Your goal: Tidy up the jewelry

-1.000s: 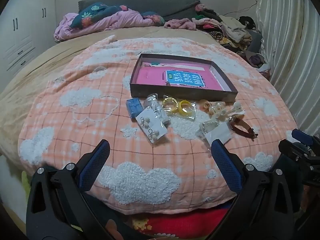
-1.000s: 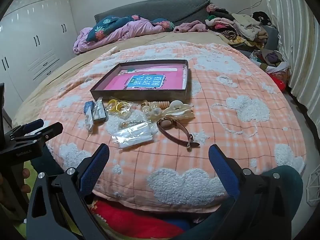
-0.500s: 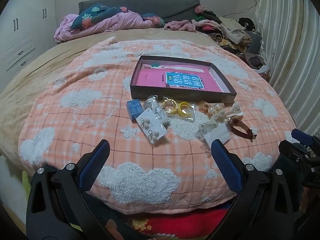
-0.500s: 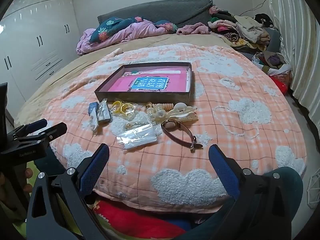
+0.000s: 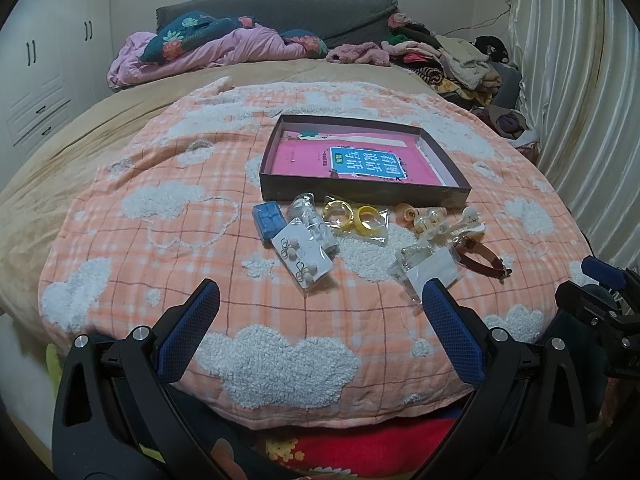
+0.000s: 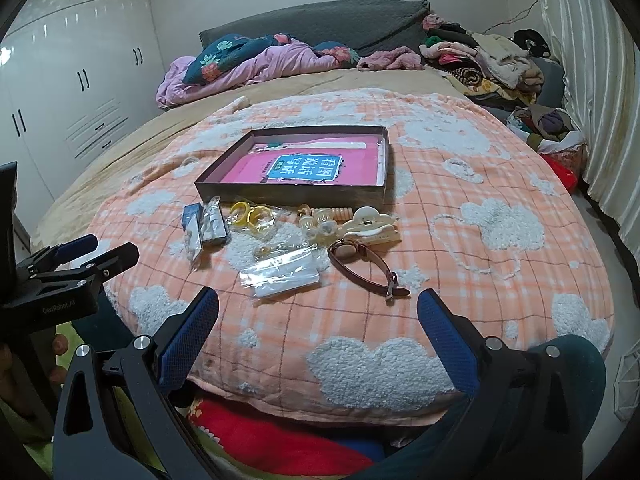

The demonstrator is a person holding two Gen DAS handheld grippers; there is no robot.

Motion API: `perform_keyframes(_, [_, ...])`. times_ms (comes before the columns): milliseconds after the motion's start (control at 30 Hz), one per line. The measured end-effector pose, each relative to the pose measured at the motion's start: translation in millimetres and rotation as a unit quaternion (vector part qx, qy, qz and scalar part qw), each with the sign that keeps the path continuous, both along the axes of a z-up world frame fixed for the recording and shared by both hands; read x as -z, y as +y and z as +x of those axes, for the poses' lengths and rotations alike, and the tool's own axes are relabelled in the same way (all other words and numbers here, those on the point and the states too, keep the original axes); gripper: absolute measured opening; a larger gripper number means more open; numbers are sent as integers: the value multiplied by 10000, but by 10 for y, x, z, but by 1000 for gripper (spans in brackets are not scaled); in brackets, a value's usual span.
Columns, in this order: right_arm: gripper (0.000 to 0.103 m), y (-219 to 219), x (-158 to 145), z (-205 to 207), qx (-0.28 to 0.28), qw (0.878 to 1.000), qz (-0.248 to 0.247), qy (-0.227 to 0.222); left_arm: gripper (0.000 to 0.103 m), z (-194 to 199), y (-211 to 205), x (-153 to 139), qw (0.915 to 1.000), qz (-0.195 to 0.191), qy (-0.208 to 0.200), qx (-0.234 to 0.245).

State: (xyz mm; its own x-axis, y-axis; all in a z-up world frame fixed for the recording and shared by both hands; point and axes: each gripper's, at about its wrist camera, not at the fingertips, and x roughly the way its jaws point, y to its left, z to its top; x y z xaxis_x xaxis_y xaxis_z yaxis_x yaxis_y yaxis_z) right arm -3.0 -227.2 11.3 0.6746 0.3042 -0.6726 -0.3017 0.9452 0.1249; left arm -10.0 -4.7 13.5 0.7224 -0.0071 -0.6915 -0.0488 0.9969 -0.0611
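Now we hold both grippers, left and right, wide open and empty, and should approach the brown leather strap watch low before lifting it into the shallow dark cardboard tray.

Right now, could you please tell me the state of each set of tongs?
Left tongs: open, holding nothing.
Right tongs: open, holding nothing.

The blanket is peach plaid with white clouds. A dark box holds a pink book; yellow rings lie nearby.
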Motion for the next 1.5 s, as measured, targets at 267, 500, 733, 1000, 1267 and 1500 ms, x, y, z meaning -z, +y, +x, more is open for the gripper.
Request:
perform_keyframes(267, [99,5,-4,-2,-4,10000,-1,-15,94,-7,-2,-17,10000,8,-26,13])
perform_keyframes(500, [99,1,-4,-5,-6,10000,-2,-26,94,-10,-10,-20,10000,10,-36,16])
perform_keyframes(733, [99,16,-11,3,-28,10000,-31,-34,94,-10,-8,-31,10000,14,-37,17])
perform_keyframes(1000, [99,18,-15,2,-30,10000,-33,-38,94,-15,-13,-40,10000,11,-48,22])
perform_keyframes(1267, [99,38,-39,13,-72,9999,-60,-79,94,-16,-16,-42,10000,14,-55,1])
perform_keyframes(1500, [99,79,-104,49,-156,9997,-83,-149,94,32,76,-142,9999,-49,-88,-81])
